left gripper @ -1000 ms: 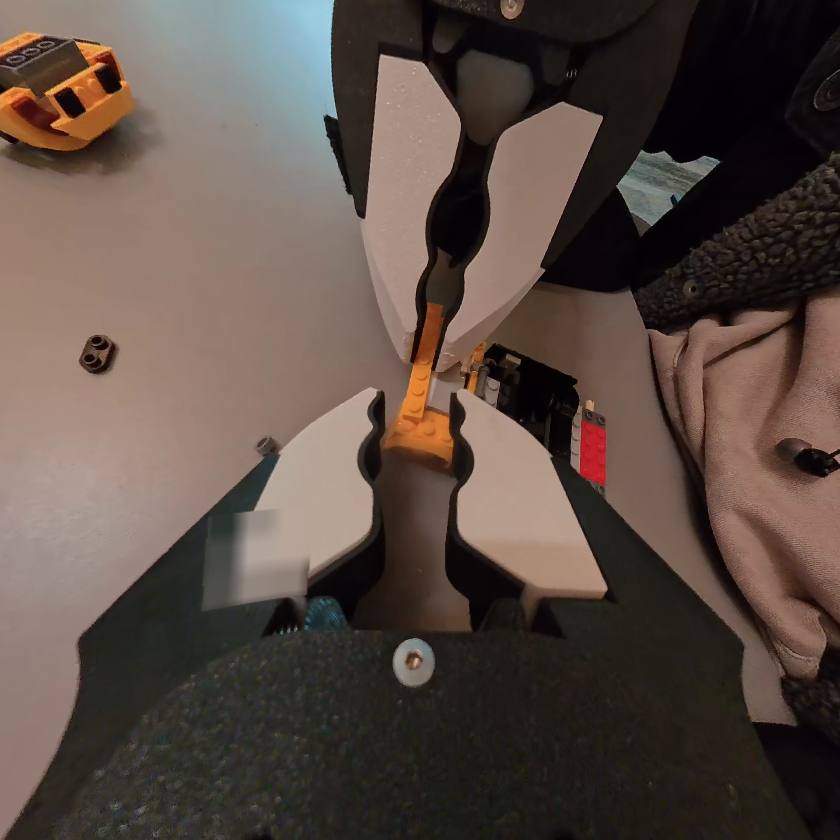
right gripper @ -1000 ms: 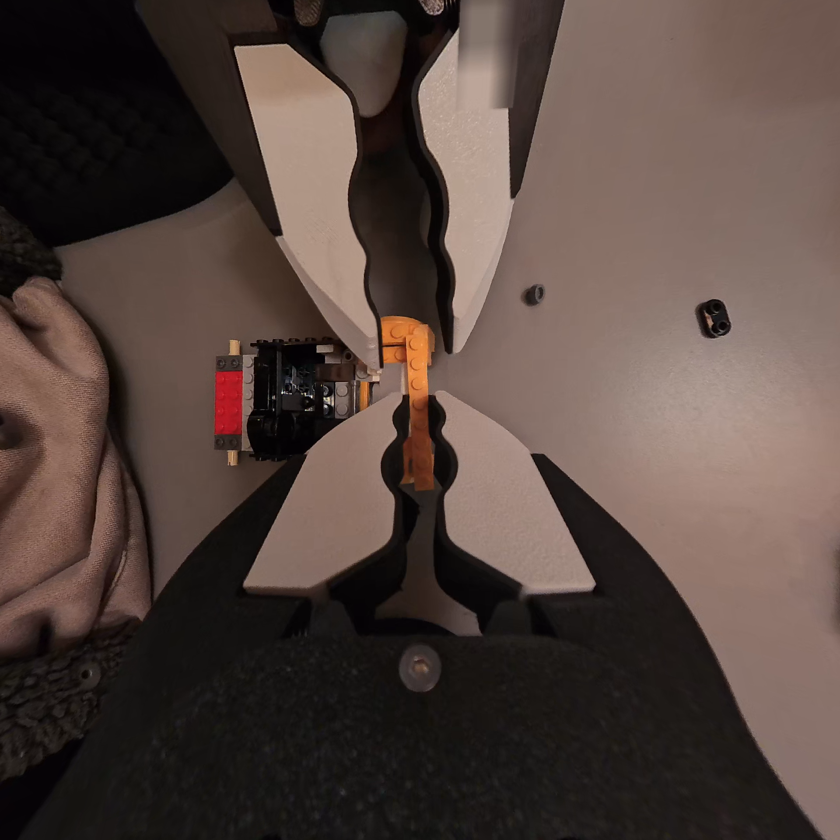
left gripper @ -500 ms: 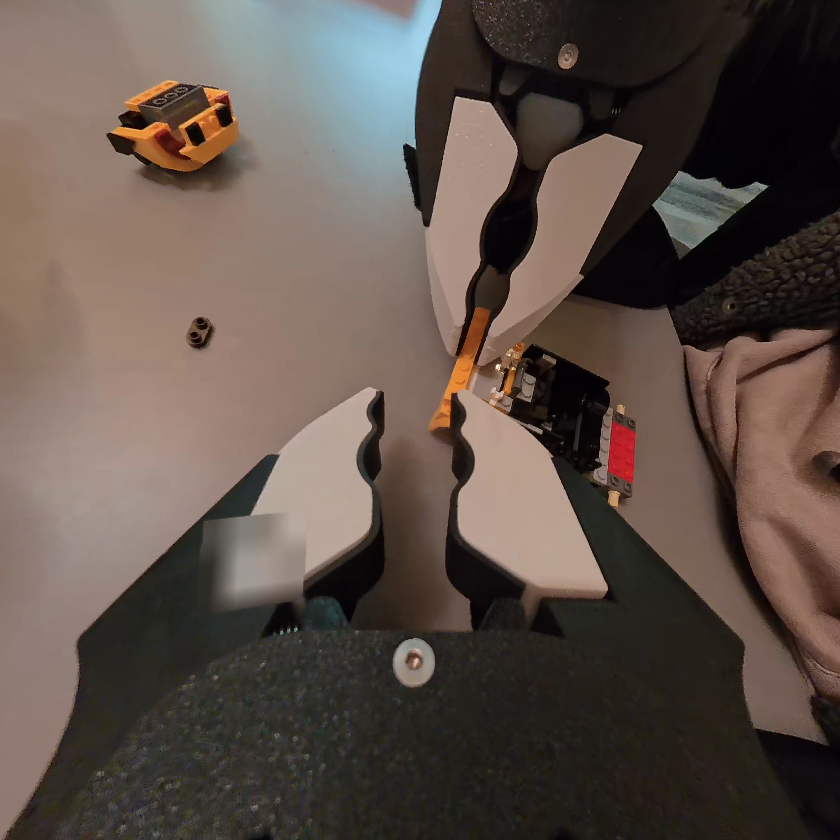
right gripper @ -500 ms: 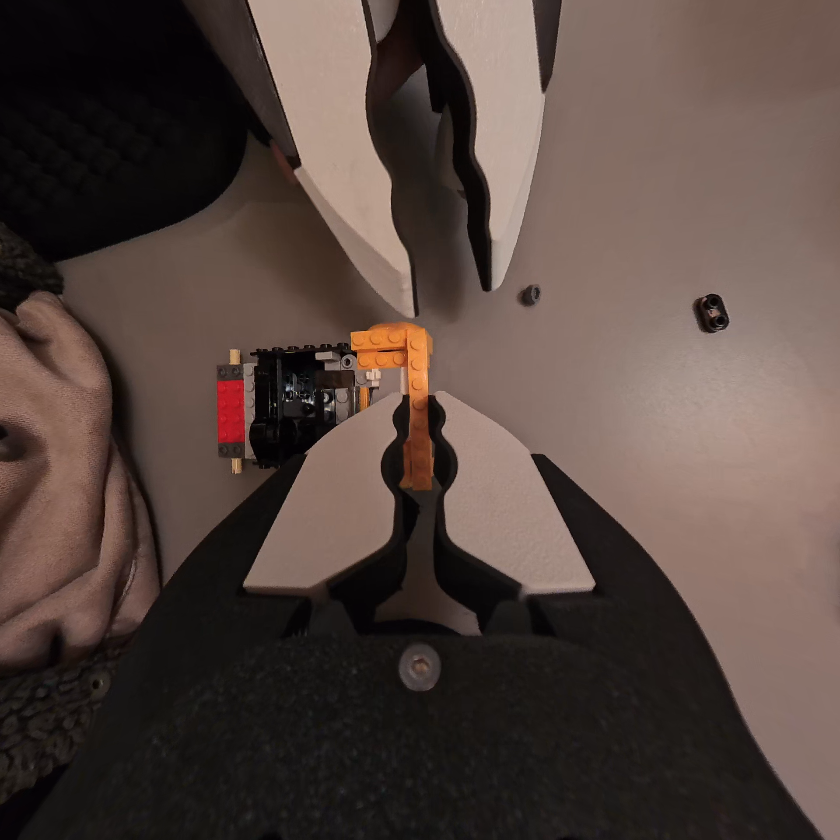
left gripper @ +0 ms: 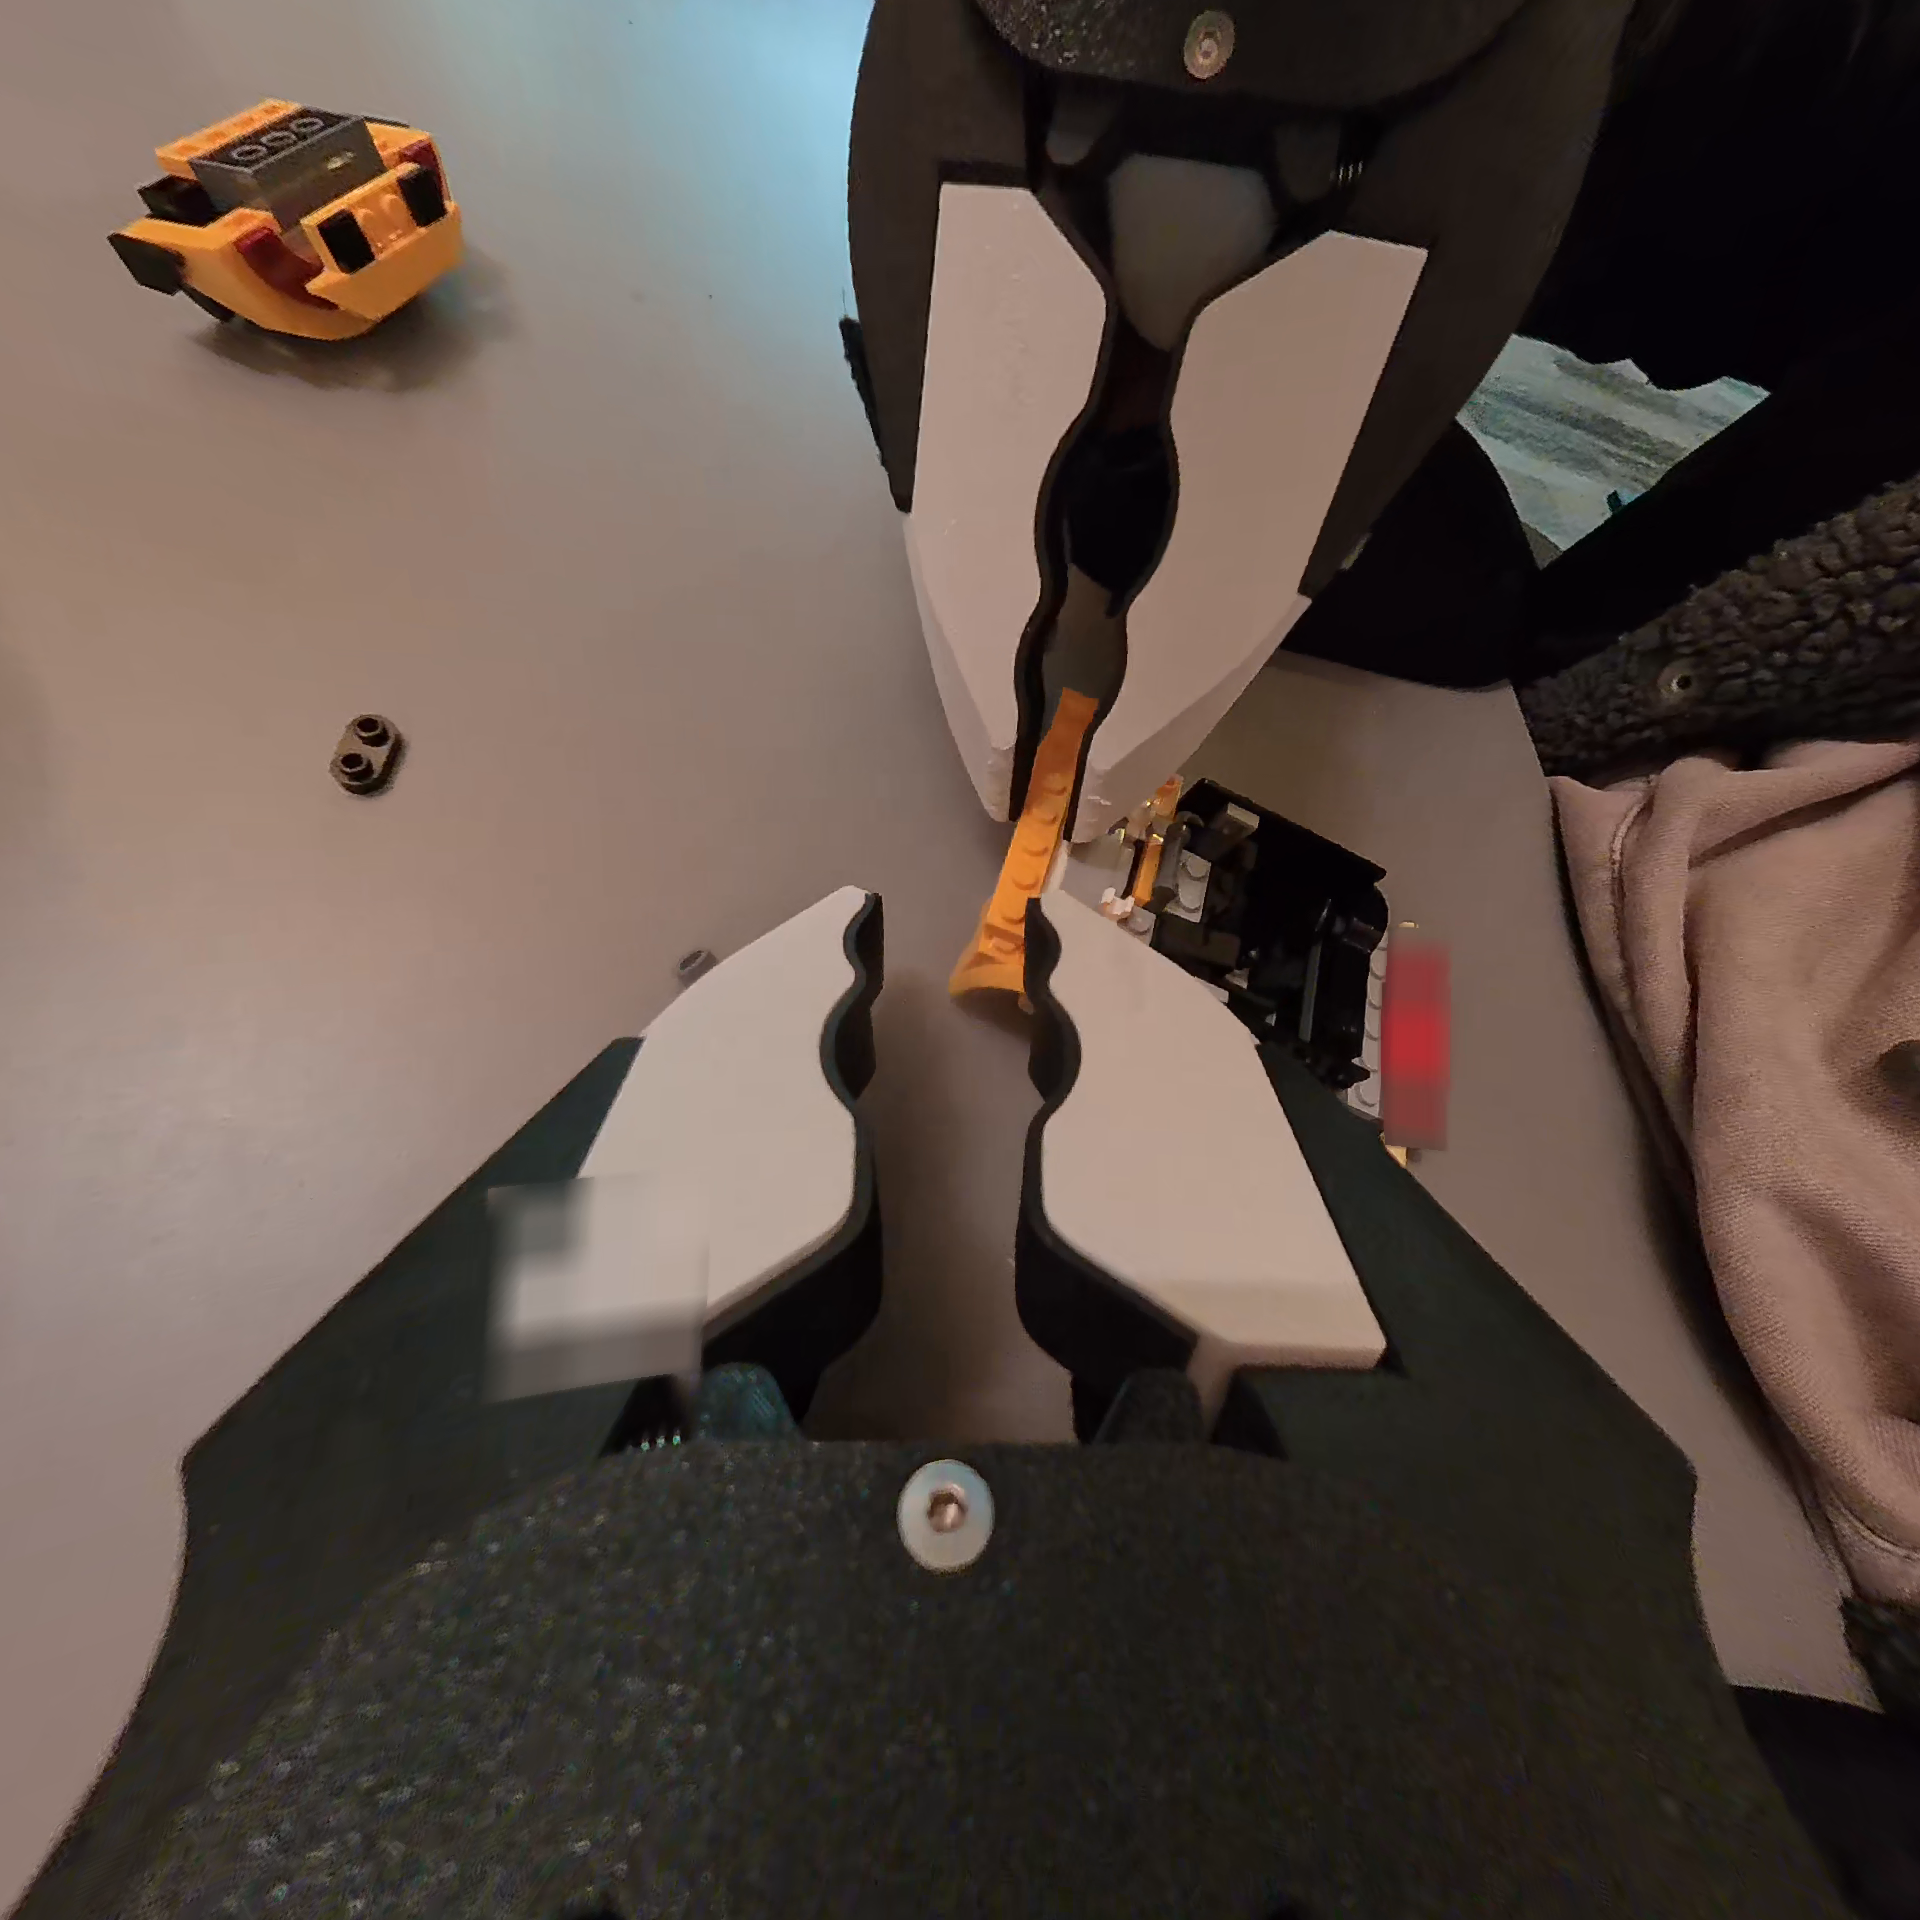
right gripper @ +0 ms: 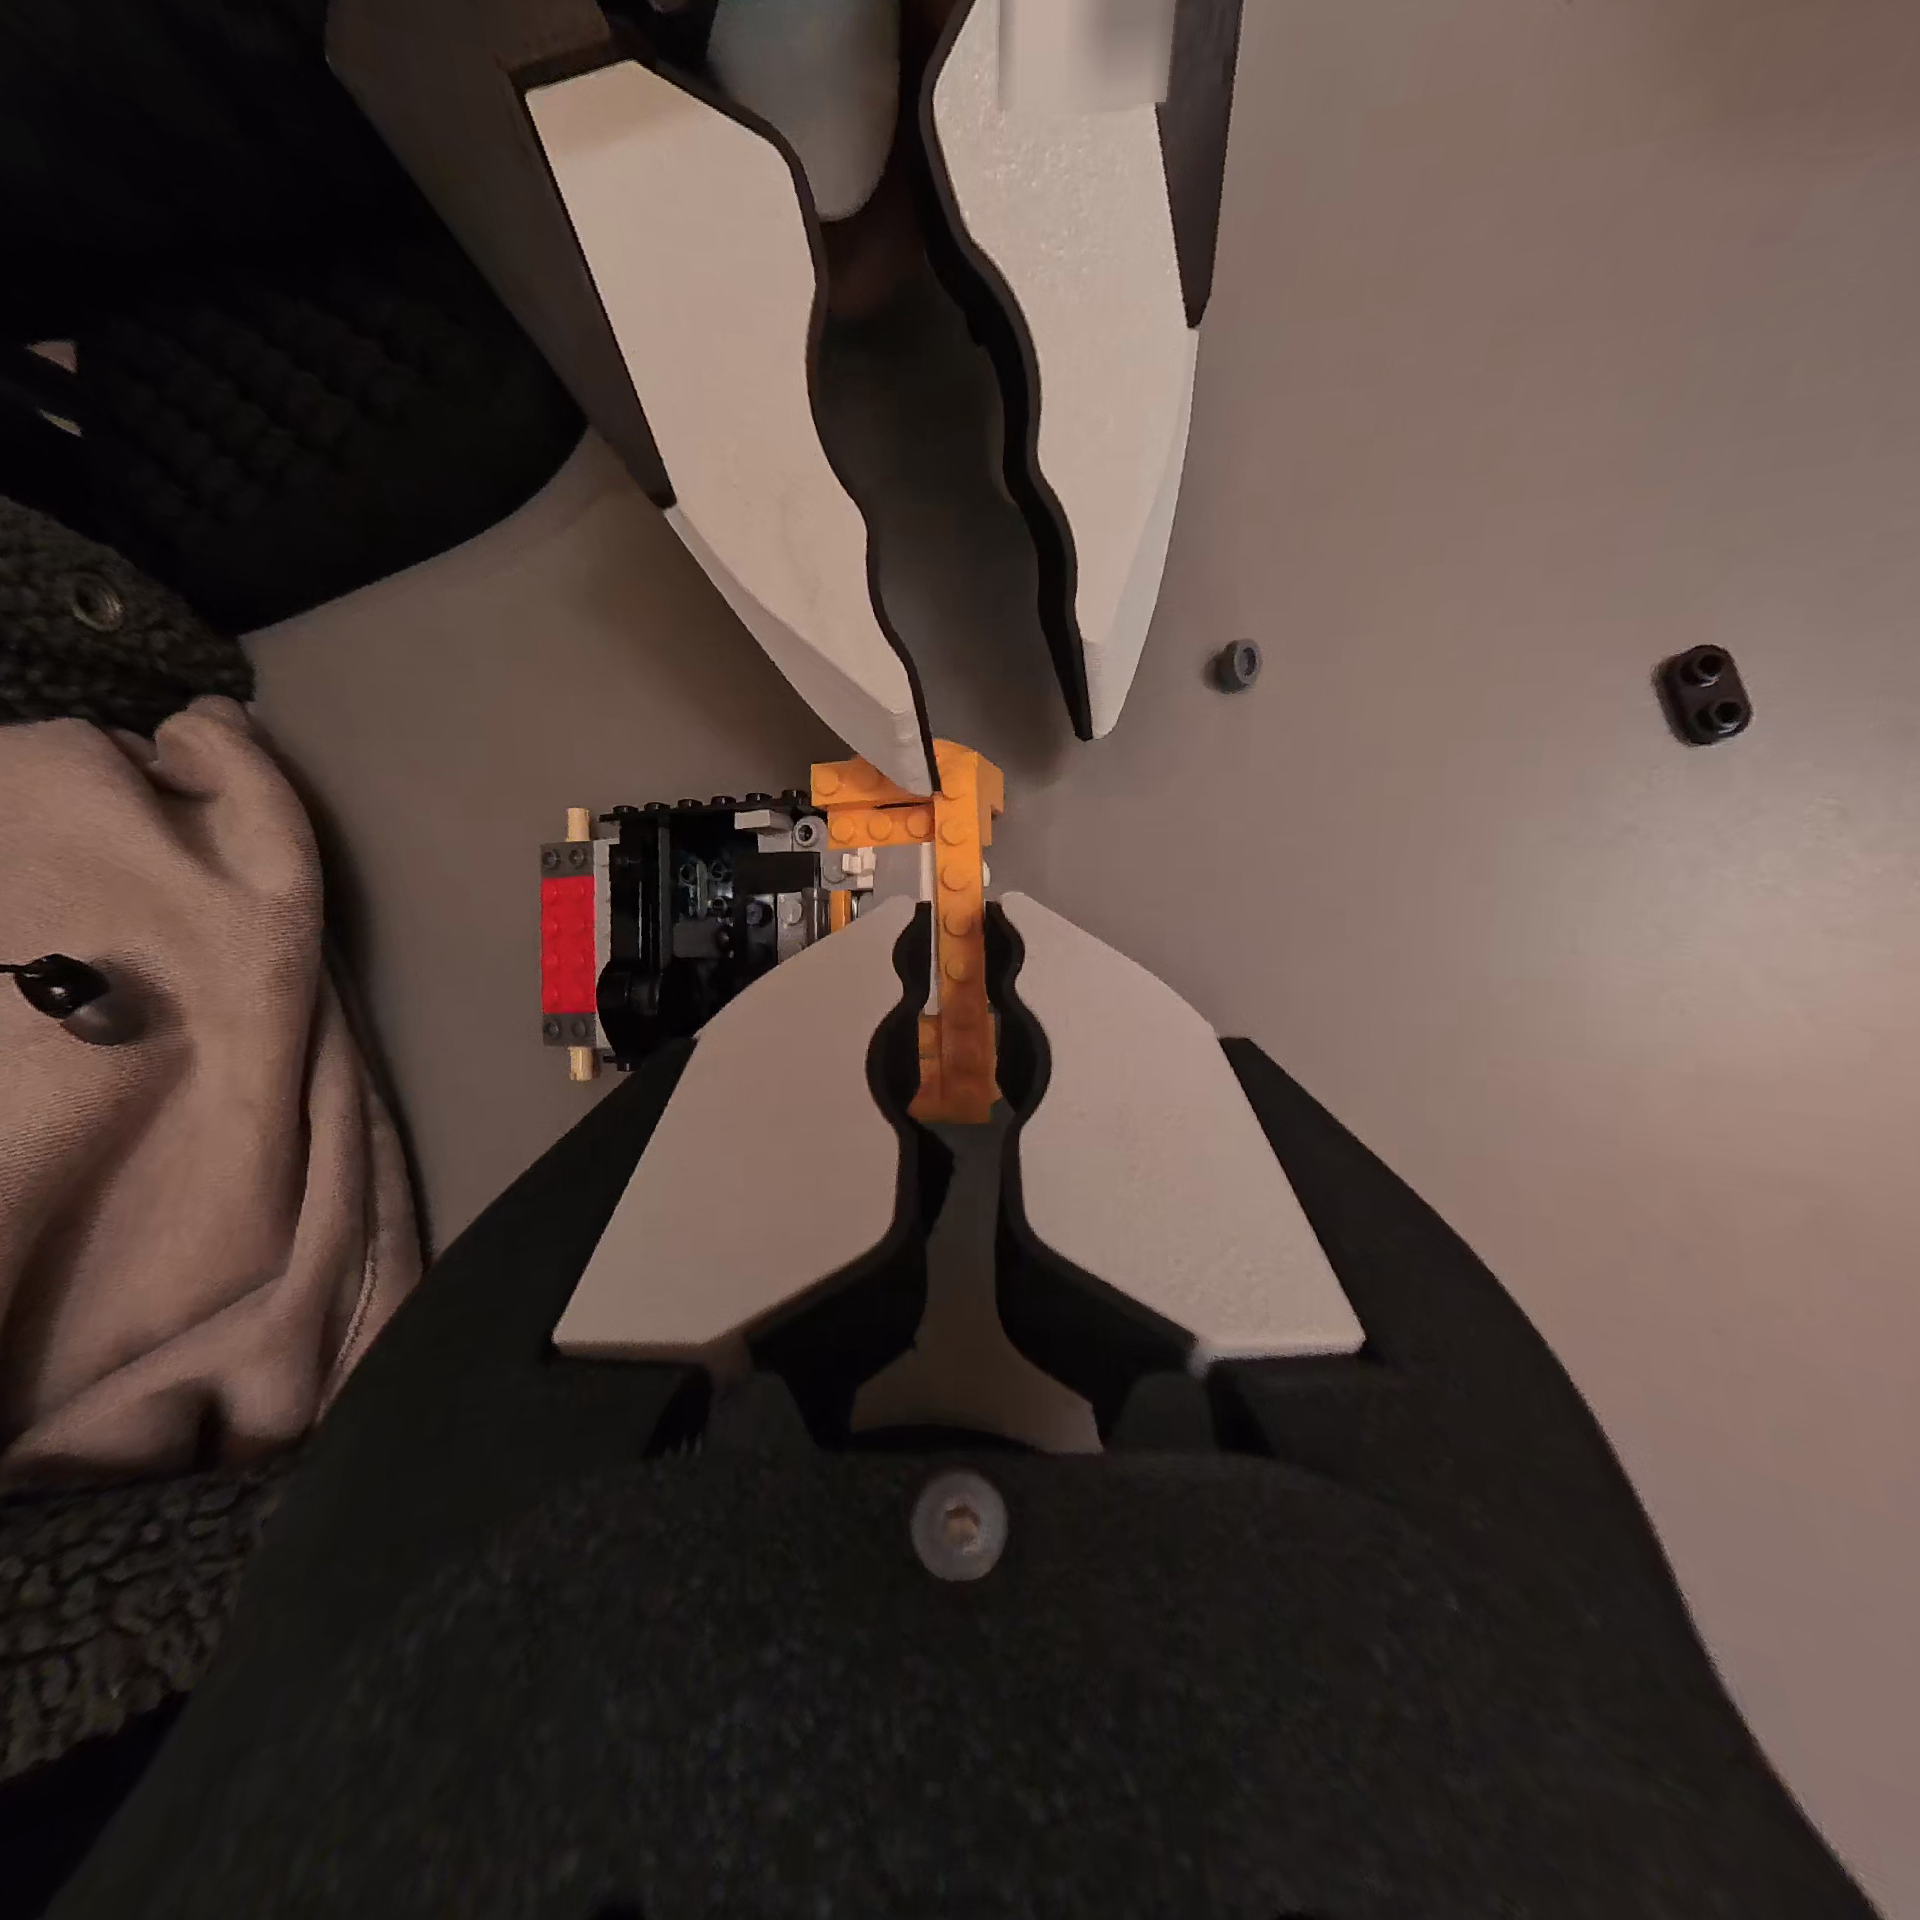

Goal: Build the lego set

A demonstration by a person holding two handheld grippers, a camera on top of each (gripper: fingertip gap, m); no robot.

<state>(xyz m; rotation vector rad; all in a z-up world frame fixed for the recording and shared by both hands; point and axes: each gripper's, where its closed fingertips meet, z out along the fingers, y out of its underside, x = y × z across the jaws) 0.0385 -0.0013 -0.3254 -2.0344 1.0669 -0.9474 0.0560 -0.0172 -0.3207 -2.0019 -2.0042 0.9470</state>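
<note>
Currently right gripper (right gripper: 951,914) clamps the orange piece (right gripper: 956,925) upright beside the black chassis (right gripper: 707,914), probably steadying it, while left gripper (left gripper: 951,914) hovers open nearby.

Two wrist cameras, looking forward along own fingers, down and close onto the grey tabletop (left gripper: 582,582), facing each other. Shared by both: the orange L-shaped brick assembly (right gripper: 956,894), the black-and-red brick block (right gripper: 665,935), the small black two-hole piece (left gripper: 366,755).
</note>
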